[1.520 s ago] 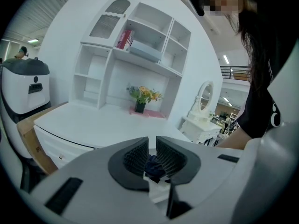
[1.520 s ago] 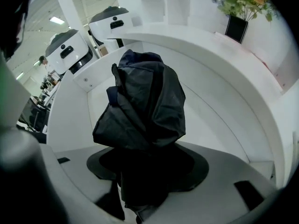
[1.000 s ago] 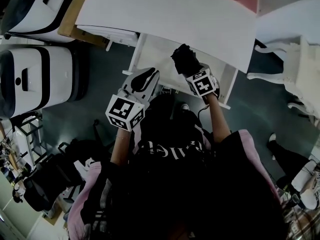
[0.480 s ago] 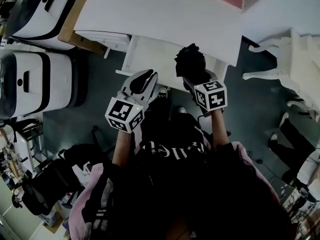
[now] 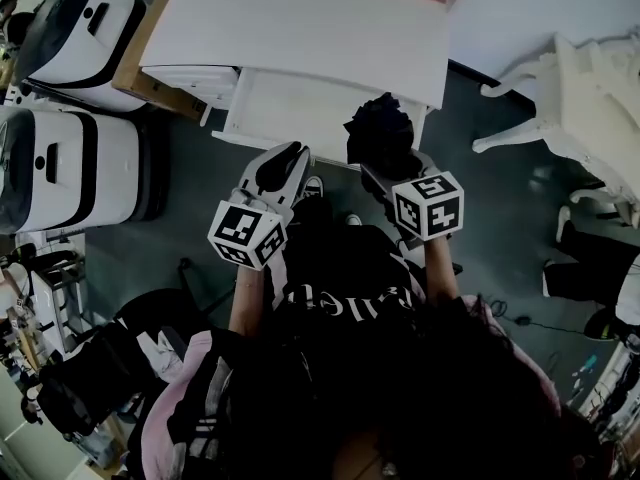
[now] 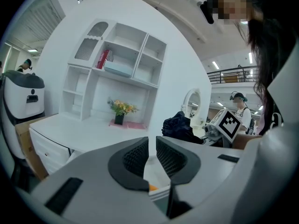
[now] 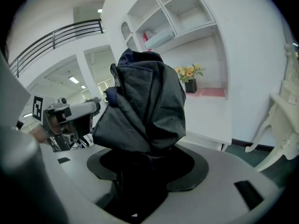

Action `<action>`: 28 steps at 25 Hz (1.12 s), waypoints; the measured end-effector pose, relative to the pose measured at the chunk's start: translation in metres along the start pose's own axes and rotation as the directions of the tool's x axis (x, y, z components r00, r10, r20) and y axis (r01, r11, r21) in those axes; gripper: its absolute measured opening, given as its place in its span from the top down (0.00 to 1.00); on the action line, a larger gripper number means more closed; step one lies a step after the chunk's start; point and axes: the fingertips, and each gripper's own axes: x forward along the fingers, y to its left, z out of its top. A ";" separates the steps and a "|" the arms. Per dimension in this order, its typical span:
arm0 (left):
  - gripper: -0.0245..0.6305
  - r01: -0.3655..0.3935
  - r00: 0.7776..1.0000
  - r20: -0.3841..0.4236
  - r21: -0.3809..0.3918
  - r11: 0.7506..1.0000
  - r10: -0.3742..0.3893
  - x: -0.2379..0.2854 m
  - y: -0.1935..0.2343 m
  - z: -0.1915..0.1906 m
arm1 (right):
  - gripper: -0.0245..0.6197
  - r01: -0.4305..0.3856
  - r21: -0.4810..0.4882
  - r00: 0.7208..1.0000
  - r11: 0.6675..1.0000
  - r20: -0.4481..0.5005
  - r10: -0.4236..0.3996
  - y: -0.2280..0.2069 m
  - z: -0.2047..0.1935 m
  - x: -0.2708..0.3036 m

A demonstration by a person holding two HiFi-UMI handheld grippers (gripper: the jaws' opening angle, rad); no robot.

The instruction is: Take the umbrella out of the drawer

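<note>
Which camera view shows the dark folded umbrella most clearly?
The right gripper view: the umbrella fills the centre, its folds clear, clamped in the right gripper. The head view shows it only from above as a dark bundle; the left gripper view shows it small, off to the right.

Umbrella (image 7: 145, 101) dark navy; desk (image 5: 300, 28) and drawer (image 5: 290, 108) white; flowers (image 6: 122, 107) yellow; floor (image 5: 500, 228) dark teal.

A white desk (image 5: 300, 28) stands on dark floor (image 5: 200, 198). Open shelves (image 6: 117, 59) with flowers (image 6: 121, 108) rise at the desk's back. A white chair (image 5: 560, 98) stands beside the desk.
</note>
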 end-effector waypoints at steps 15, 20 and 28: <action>0.87 -0.056 0.998 -0.014 0.012 0.998 0.056 -0.058 -0.084 -0.024 | 0.54 -0.093 0.011 0.995 0.996 0.030 0.092 0.043 -0.058 -0.067; 0.87 -0.046 0.999 -0.016 0.017 0.999 0.046 -0.079 -0.093 -0.024 | 0.54 -0.098 0.021 0.994 0.995 0.045 0.096 0.065 -0.062 -0.077; 0.87 -0.019 1.000 -0.013 0.003 1.000 0.019 -0.093 -0.098 -0.035 | 0.54 -0.084 0.067 0.995 0.994 0.063 0.079 0.076 -0.067 -0.080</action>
